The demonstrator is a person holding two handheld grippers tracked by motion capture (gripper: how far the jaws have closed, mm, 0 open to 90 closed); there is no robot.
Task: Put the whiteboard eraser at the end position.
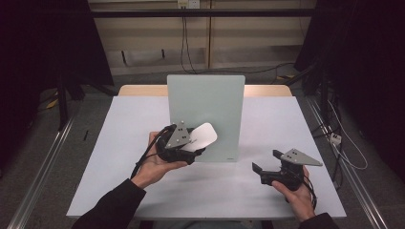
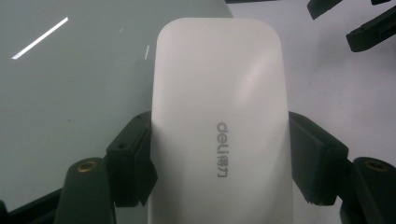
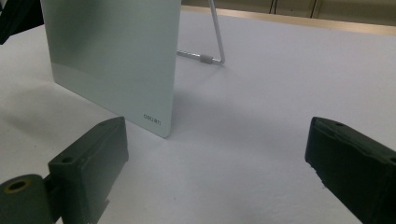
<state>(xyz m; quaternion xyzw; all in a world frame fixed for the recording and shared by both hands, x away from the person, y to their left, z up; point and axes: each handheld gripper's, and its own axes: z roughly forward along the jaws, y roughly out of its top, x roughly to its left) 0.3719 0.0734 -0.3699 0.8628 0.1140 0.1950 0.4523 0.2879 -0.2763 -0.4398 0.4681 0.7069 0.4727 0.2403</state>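
A pale green glass board [image 1: 207,114] stands upright on a wire stand in the middle of the white table [image 1: 143,191]. My left gripper [image 1: 191,143] is shut on a white rounded eraser block [image 1: 201,137] and holds it against the board's lower left face. In the left gripper view the white block [image 2: 219,116], marked "deli", sits pinched between the two black pads [image 2: 133,158], with the board [image 2: 70,93] behind it. My right gripper [image 1: 264,161] rests open at the table's front right. In the right gripper view its jaws stand wide apart, facing the board's corner [image 3: 116,60].
The board's wire stand [image 3: 215,42] props it from behind. A wooden strip [image 1: 267,90] edges the table's far side. Metal rails [image 1: 43,162] run along the floor on both sides, and cables [image 1: 344,143] lie at the right.
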